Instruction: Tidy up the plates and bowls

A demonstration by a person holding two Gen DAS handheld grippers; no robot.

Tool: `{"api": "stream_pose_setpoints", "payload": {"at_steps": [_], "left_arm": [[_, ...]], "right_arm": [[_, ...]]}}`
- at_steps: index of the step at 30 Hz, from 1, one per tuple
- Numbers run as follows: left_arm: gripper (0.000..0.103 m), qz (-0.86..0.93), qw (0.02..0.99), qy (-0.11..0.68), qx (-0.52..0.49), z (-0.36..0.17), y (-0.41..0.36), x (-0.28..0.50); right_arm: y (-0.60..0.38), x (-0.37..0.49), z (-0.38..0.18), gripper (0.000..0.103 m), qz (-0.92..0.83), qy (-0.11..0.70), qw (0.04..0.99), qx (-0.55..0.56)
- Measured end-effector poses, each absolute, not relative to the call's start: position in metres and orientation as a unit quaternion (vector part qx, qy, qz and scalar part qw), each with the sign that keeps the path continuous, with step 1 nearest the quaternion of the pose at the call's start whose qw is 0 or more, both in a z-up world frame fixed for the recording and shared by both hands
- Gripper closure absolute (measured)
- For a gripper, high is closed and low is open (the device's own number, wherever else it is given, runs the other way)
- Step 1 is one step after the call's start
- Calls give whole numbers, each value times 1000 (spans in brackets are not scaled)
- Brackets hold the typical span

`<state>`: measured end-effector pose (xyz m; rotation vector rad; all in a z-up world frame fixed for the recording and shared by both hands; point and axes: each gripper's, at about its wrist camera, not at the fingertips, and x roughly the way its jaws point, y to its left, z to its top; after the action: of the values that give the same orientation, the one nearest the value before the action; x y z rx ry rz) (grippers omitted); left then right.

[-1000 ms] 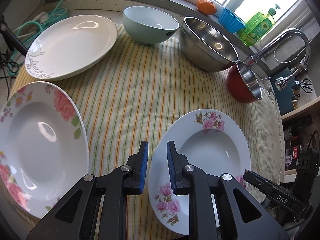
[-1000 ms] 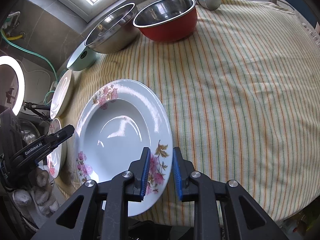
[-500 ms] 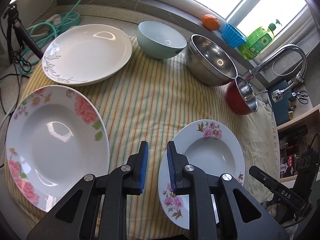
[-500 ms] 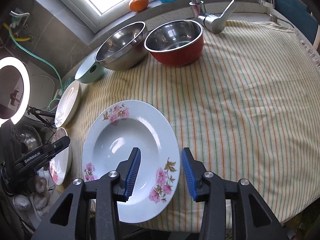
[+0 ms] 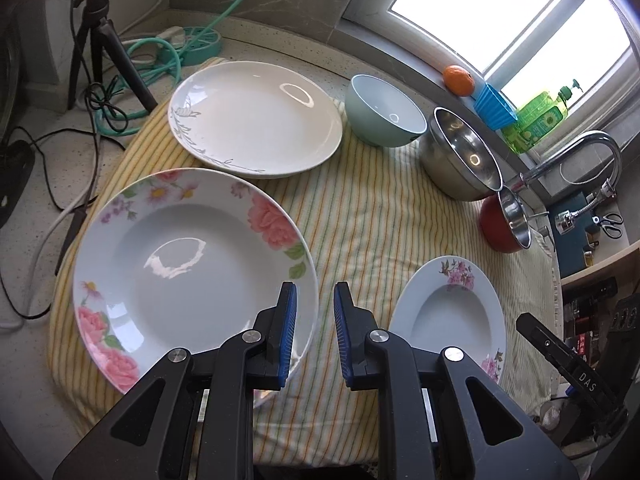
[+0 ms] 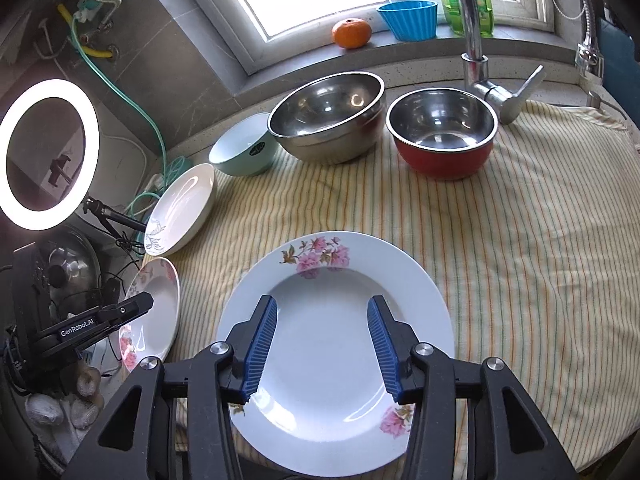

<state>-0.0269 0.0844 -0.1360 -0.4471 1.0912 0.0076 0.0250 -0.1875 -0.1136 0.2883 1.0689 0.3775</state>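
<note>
A small floral plate [image 6: 336, 360] lies on the striped cloth [image 6: 520, 260] under my right gripper [image 6: 322, 320]. Its jaws are opening, and nothing is pressed between the pads. My left gripper [image 5: 315, 292] hangs over the near rim of a large rose plate [image 5: 180, 264]; a narrow gap shows between its pads with nothing in it. The small plate [image 5: 452, 320] sits to its right. Further back stand a white leaf-pattern plate [image 5: 256, 120], a pale blue bowl [image 5: 384, 114], a steel bowl [image 5: 464, 156] and a red bowl [image 5: 506, 224].
A faucet [image 6: 472, 40] rises behind the red bowl. An orange [image 6: 351, 33], a blue cup [image 6: 408, 19] and a green soap bottle sit on the windowsill. A ring light [image 6: 48, 152], its tripod [image 5: 100, 52] and cables crowd the counter to the left.
The right jaws came off the small plate's rim, spread wider and drew back and up. The left gripper rose and swung left, from the small plate to the rose plate's rim.
</note>
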Motion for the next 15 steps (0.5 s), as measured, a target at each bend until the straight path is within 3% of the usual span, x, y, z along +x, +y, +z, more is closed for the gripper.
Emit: {"api": "stream_pose_setpoints", "payload": {"at_steps": [15], "left_arm": [[86, 88, 838, 489, -226, -134, 159, -64]], "right_arm": [[-74, 34, -113, 55, 267, 525, 807, 50]]}}
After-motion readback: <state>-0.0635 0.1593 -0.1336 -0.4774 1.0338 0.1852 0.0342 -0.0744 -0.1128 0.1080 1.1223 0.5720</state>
